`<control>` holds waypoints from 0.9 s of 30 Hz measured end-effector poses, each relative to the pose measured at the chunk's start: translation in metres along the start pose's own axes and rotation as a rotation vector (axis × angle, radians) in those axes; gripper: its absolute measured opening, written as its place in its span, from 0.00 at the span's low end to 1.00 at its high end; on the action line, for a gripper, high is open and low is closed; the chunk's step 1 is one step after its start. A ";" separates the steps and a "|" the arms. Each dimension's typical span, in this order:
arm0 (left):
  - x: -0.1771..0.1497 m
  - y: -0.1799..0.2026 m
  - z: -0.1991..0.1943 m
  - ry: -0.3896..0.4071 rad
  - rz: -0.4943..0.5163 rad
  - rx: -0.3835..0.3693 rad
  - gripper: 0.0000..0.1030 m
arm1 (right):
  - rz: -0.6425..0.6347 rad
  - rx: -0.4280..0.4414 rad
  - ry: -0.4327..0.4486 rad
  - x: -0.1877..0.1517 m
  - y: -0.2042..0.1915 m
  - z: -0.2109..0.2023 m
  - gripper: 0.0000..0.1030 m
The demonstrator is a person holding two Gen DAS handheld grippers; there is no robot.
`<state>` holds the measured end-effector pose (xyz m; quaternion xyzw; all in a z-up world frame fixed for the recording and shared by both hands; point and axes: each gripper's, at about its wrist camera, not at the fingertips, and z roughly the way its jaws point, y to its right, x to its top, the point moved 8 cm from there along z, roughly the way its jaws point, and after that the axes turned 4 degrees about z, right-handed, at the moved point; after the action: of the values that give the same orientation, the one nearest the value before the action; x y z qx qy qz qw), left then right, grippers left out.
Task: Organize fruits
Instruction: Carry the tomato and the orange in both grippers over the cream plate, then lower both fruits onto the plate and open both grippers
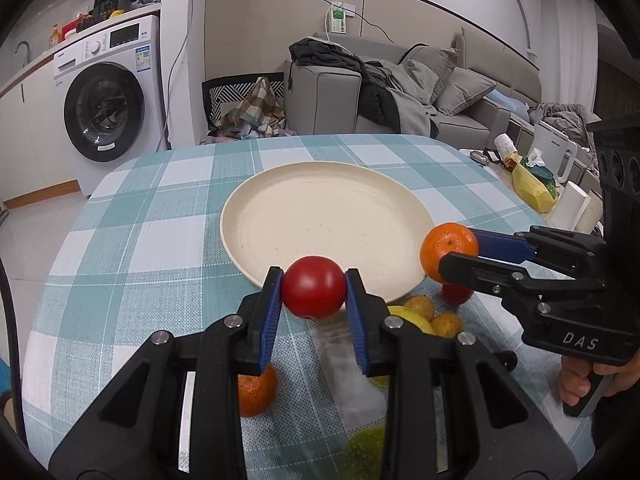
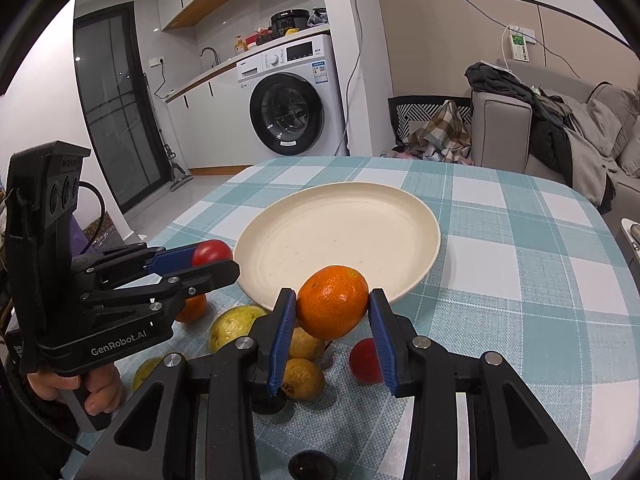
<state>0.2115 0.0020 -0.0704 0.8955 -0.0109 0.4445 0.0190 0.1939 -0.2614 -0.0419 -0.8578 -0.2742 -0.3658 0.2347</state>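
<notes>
My left claw [image 1: 313,292] pinches the red tomato [image 1: 313,287]; right claw [image 2: 333,312] pinches the orange [image 2: 333,307]. Empty plate [image 1: 280,184] lies just ahead. Risk: 2 round fruits released together may roll off its shallow rim.

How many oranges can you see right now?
2. One orange is clamped in the right gripper near the plate's edge. The second orange sits on the table beneath the left gripper. Others may be hidden.
</notes>
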 end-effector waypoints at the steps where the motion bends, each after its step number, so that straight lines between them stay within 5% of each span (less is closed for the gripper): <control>1: 0.000 -0.001 0.001 -0.001 0.000 0.002 0.27 | -0.002 -0.002 -0.003 0.000 -0.001 0.001 0.37; 27: 0.000 0.002 0.040 -0.098 0.025 -0.017 0.27 | 0.017 -0.002 -0.046 0.012 0.005 0.028 0.37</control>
<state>0.2430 -0.0019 -0.0941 0.9158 -0.0269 0.4003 0.0204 0.2176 -0.2448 -0.0514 -0.8687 -0.2717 -0.3442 0.2304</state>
